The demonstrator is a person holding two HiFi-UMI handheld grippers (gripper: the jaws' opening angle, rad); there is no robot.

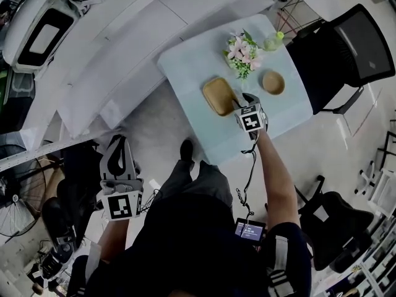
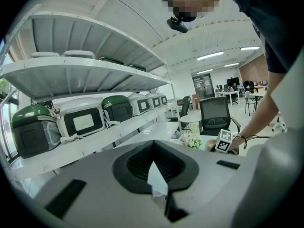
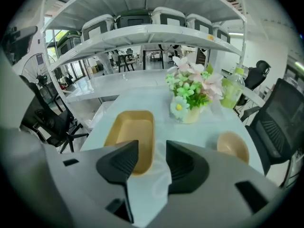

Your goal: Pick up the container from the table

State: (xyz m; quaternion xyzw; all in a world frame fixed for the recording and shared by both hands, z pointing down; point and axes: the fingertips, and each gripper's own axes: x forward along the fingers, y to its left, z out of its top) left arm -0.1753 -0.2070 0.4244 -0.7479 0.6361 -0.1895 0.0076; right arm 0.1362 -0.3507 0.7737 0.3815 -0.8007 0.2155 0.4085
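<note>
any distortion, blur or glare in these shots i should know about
Right gripper view: strong fisheye bows the shelves, dark corners, the right tongs soft up close, the tan tray sharp. Left gripper view: same bowing and dark rim. Head view: even light, no glare on the table.

Right hand-held gripper (image 1: 240,106) hangs at the tan tray's (image 1: 216,93) right edge on the table (image 1: 185,57), near flowers (image 1: 243,53) and a bowl (image 1: 273,82).

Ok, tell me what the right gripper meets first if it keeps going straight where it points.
Likely the near rim of the tan container, just ahead of the open right gripper; otherwise the table beside it. Depth is unclear.
</note>
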